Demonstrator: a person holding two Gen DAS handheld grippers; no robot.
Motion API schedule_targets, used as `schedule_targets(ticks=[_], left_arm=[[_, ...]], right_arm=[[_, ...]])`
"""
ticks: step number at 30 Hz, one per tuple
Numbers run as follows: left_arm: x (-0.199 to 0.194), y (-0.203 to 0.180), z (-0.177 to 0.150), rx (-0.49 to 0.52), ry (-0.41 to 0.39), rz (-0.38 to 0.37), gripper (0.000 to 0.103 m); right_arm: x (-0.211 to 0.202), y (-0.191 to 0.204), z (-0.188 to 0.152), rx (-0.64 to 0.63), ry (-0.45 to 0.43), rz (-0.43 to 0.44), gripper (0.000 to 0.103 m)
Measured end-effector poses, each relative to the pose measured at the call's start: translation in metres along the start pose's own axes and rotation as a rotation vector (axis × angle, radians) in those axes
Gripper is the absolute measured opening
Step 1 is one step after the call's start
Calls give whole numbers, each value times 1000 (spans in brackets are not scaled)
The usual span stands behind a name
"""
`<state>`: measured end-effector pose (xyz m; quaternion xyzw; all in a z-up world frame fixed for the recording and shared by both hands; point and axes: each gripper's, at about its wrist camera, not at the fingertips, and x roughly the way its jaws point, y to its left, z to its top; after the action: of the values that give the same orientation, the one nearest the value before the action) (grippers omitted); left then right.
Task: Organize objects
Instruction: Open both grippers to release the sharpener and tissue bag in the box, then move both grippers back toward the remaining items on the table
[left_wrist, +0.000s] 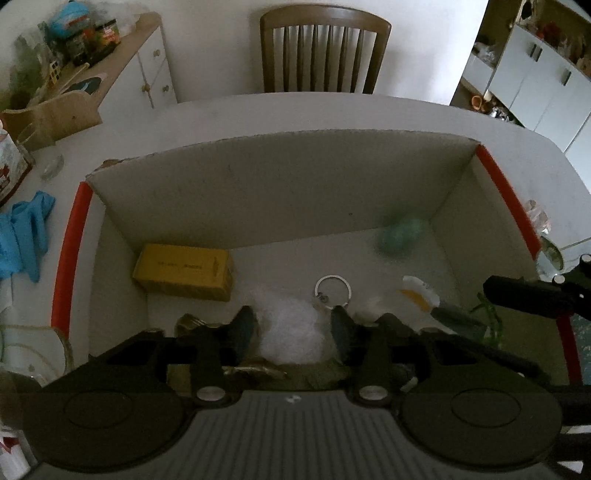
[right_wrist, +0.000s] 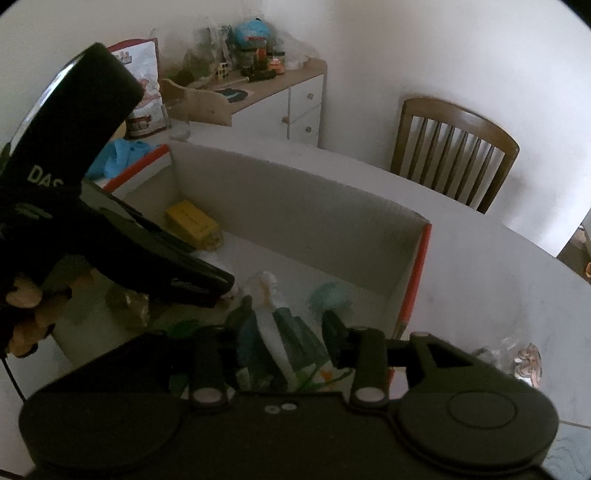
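Note:
An open cardboard box (left_wrist: 277, 192) with red edge tape stands on the white table. My left gripper (left_wrist: 291, 321) reaches into it, its jaws apart on either side of a white crumpled wad (left_wrist: 288, 332) lying on the box floor. Also on that floor are a yellow carton (left_wrist: 184, 271), a metal key ring (left_wrist: 316, 290) and a blurred teal lump (left_wrist: 400, 236). My right gripper (right_wrist: 288, 321) hangs over the box's near right part, jaws apart around a dark green and white packet (right_wrist: 284, 332). The left gripper (right_wrist: 218, 288) shows beside it, held by a hand (right_wrist: 26, 314).
A wooden chair (left_wrist: 325, 51) stands behind the table. A white cabinet (left_wrist: 147, 70) crowded with toys is at the back left. A blue cloth (left_wrist: 26, 232) and a small glass (left_wrist: 51, 166) lie left of the box; a clear wrapper (right_wrist: 528, 362) lies to its right.

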<state>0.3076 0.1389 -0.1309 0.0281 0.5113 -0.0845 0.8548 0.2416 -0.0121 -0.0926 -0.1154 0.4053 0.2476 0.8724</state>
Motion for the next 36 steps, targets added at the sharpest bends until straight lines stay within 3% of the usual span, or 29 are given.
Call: schedule_targets(ticks=[2,21,25,36], left_arm=[[-4,0,-1,-5,-11,-2,58],[-70,-14,-15,5,-143,8,58],[-90,-26,-25,18,-186,9,67],[-124,-59,-39,22,-263,-9,73]], right_arm=[[-4,0,-1,-1,-5,7,40],[-58,-5,-6,17,-96,57,51],[-73,-8,-10,23,-122,75,54],[-110,-29,-27,65,-176,116,68]])
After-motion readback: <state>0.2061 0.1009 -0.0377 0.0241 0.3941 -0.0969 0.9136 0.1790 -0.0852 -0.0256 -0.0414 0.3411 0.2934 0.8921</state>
